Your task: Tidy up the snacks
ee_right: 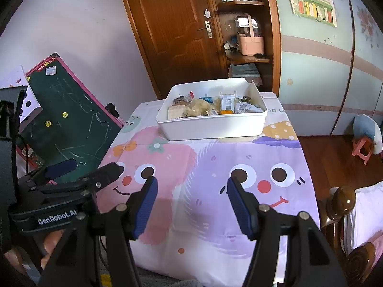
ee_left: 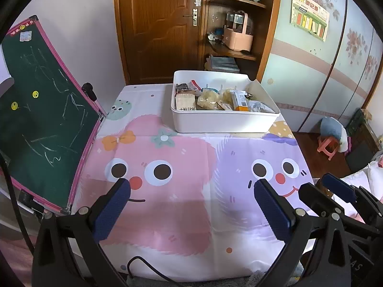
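Showing only in the right view, fingers grip the left tool.

A brown wooden door beside corner shelves (cluttered), pale floral wardrobe, wood floor

You have one white bin of mixed snack packets too jumbled to count, two grippers, left and right, one cartoon cloth, one chalkboard, one door and one pink stool.
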Tool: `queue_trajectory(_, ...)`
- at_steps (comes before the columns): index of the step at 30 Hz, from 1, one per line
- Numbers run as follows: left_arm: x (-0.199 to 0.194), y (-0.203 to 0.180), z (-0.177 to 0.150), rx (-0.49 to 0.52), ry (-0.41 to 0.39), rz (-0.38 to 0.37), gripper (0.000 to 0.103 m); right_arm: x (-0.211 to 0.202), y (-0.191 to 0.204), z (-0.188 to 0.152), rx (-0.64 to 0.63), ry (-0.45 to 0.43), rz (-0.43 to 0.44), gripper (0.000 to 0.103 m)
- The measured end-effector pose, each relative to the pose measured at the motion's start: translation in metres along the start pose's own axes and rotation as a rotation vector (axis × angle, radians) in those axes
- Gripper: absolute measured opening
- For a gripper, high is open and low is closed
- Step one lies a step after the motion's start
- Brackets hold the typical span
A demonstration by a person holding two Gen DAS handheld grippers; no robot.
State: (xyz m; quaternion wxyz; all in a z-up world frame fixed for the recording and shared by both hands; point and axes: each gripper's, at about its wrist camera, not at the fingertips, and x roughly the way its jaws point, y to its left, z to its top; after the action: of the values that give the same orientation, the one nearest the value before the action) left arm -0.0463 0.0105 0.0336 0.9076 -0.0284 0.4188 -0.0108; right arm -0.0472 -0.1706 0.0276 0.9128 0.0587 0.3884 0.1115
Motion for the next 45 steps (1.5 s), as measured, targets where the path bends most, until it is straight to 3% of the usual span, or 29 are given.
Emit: queue_trajectory(45, 0.0050, 0.0040, -0.0046, 0.006, 0.006, 0.006, 0.103, 0.0024, -0.0028, 0.0003, -0.002, -0.001, 0.000, 0.061)
